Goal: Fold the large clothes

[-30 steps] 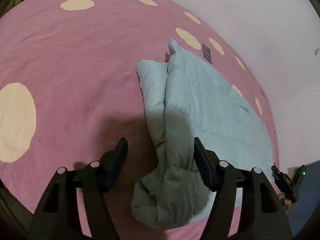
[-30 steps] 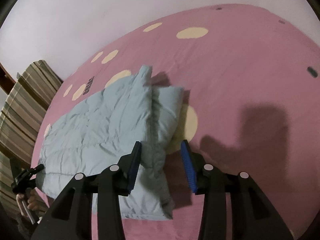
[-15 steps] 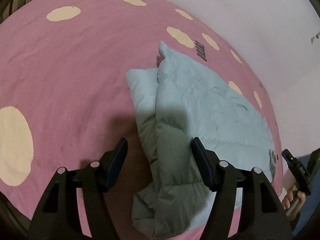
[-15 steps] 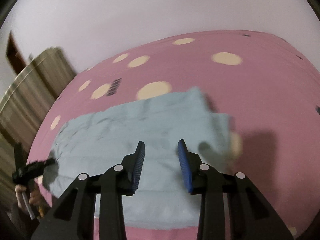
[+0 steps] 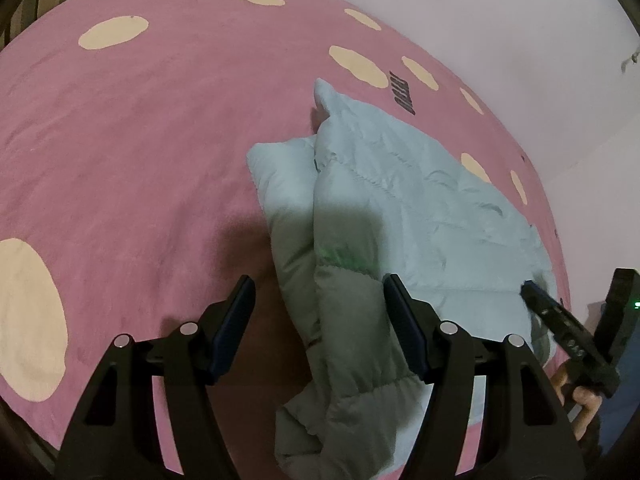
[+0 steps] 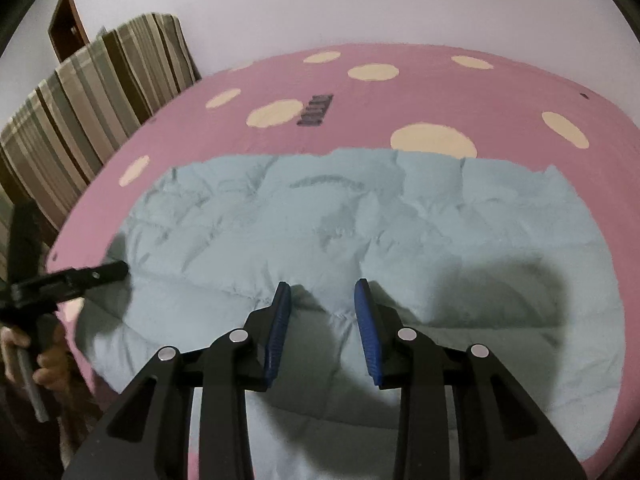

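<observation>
A pale blue puffer jacket [image 5: 420, 208] lies flat on the pink bedspread [image 5: 140, 140], with one sleeve folded along its near-left edge. My left gripper [image 5: 318, 292] hangs open just above that folded sleeve edge, and the pads are clear of the fabric. In the right wrist view the jacket [image 6: 360, 220] spreads wide across the frame. My right gripper [image 6: 322, 292] hovers over its near hem, open at a narrow gap with nothing between its blue pads. Each gripper shows in the other's view: the right gripper [image 5: 576, 280] at the jacket's far corner, the left gripper [image 6: 72, 240] at its left end.
The bedspread [image 6: 400, 92] is pink with cream spots and reaches a pale wall behind. Striped bedding [image 6: 92, 92] is stacked at the bed's left end. A person's hand [image 6: 44, 356] holds the left gripper's handle beside the bed edge.
The right gripper has swung from the sleeve end to above the middle of the jacket, rolling as it went, and its jaws have narrowed a little. The left gripper has barely moved.
</observation>
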### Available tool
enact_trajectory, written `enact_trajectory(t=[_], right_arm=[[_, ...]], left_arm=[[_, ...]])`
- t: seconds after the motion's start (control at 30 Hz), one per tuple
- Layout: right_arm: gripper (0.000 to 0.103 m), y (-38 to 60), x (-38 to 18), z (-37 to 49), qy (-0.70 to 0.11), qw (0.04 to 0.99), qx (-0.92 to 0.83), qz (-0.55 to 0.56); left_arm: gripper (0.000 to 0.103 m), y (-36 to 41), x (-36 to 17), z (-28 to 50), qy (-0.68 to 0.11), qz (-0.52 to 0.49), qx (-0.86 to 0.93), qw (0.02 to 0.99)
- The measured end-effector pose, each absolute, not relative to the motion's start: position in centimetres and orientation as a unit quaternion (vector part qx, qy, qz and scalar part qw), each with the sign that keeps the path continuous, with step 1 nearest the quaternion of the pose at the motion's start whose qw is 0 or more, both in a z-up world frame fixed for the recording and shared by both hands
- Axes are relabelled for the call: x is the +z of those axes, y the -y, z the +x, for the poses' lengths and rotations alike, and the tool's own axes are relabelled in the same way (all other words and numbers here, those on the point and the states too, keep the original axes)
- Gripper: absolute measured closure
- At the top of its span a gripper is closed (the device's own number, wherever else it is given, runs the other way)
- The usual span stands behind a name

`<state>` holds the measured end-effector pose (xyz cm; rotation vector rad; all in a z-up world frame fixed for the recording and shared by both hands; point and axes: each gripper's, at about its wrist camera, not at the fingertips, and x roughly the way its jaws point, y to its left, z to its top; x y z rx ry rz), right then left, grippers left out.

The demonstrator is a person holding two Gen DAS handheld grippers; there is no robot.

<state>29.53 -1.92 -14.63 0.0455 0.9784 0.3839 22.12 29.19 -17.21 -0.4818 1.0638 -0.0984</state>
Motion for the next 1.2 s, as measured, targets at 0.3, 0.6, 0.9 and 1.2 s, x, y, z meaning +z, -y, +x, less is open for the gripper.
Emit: enact_trajectory(t=[0.3,0.6,0.9,1.2], right_arm=[[0.069,1.1,-17.1,29.7,-0.486,0.858,0.166,0.001],[0.069,1.0,-17.3,29.8,-0.489,0.857,0.165,0.003],[0.069,0.9,-17.4,29.8,-0.488,0.857,0.164,0.0],[0.069,0.8,-17.6,29.8,-0.485,0.859,0.162,-0.004]], left_arm=[[0.034,-29.0,-17.9,23.3,-0.513,-0.226,-0.057,0.826],[0.034,-29.0,-18.1,23.9,-0.521,-0.226,-0.067,0.82],[0.033,-29.0,-18.4,25.1,-0.531,-0.237,-0.087,0.809],[0.059,-27.2,-18.4,25.8,-0.533,-0.216,-0.097,0.812]])
